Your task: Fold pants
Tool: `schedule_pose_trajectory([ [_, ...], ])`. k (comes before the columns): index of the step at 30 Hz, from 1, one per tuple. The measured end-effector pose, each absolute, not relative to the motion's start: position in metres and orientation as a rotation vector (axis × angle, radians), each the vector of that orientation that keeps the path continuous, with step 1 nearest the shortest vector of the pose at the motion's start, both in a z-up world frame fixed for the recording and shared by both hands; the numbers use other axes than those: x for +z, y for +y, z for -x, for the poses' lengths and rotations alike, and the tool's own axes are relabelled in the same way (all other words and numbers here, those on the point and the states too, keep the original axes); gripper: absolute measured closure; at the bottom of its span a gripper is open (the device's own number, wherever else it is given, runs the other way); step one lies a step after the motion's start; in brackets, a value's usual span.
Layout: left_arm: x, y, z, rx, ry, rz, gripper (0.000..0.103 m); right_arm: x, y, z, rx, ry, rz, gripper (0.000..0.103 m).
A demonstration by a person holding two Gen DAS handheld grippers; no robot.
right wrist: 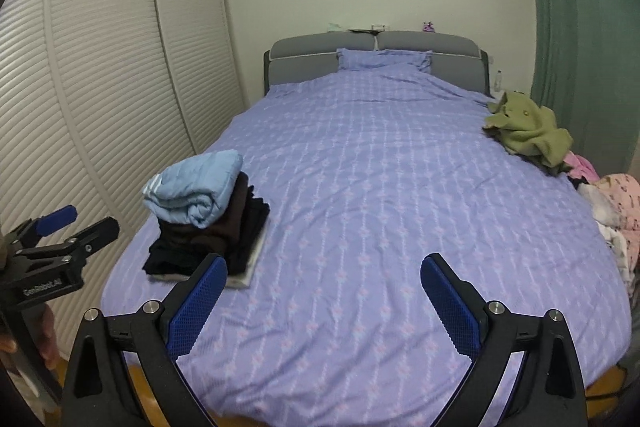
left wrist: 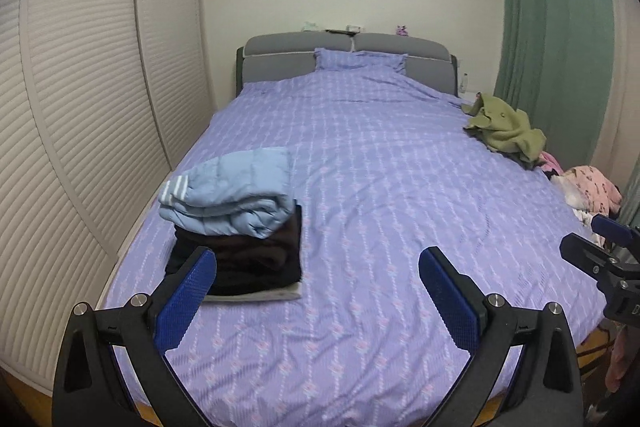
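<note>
A stack of folded clothes [left wrist: 240, 239] lies on the left of the bed, dark garments below and a folded light blue pair [left wrist: 232, 193] on top; it also shows in the right wrist view [right wrist: 208, 227]. An unfolded pile lies at the bed's right edge: an olive green garment [left wrist: 506, 129] [right wrist: 528, 131] and pink and white clothes [left wrist: 588, 187] [right wrist: 616, 203]. My left gripper [left wrist: 318, 283] is open and empty above the bed's foot, right of the stack. My right gripper [right wrist: 324, 291] is open and empty, held above the bed's foot.
The bed has a purple patterned cover [left wrist: 380, 167], a pillow [left wrist: 360, 59] and a grey headboard [left wrist: 280, 45]. White slatted closet doors [left wrist: 80, 87] run along the left. A green curtain [left wrist: 556, 7] hangs at the right. Wooden floor shows below the bed's foot.
</note>
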State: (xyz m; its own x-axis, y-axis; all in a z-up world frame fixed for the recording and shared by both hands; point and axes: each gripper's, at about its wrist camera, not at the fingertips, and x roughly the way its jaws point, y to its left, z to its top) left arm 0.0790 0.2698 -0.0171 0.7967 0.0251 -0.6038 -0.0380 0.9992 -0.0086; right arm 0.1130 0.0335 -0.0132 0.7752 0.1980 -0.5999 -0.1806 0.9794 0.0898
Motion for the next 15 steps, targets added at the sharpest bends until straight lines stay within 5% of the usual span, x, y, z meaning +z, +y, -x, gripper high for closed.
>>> schedule_pose_trajectory([
  [15, 0.004, 0.179, 0.018, -0.005, 0.591, 0.024, 0.000, -0.002, -0.059, -0.008, 0.172, 0.614, -0.060, 0.004],
])
